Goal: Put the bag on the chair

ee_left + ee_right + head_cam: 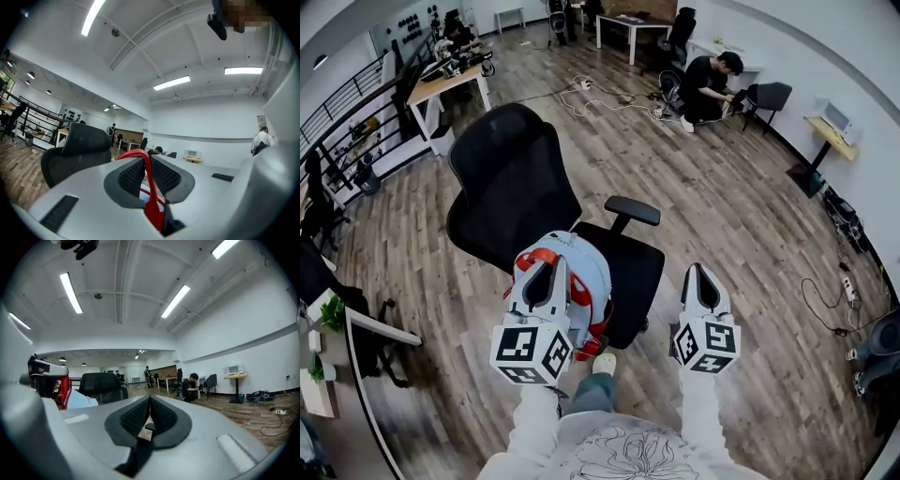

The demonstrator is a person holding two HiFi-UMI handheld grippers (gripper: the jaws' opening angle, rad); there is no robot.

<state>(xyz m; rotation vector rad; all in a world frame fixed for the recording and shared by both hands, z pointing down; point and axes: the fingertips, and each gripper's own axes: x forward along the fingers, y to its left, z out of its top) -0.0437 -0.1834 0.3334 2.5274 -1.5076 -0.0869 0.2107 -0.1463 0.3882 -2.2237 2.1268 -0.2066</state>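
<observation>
A light blue bag (581,267) with red straps hangs from my left gripper (554,265), just above the front left part of the black office chair's seat (630,267). In the left gripper view the jaws are shut on the bag's red strap (149,180), and the chair's backrest (77,150) stands to the left. My right gripper (697,273) is shut and holds nothing, hovering to the right of the seat. In the right gripper view (149,405) the bag (75,399) and the chair (103,383) show at the left.
The chair's armrest (631,210) juts out at the seat's far side. A person (705,86) crouches on the wooden floor at the back by cables (600,98) and another chair (766,97). A desk (445,86) stands far left; a table edge (366,323) near left.
</observation>
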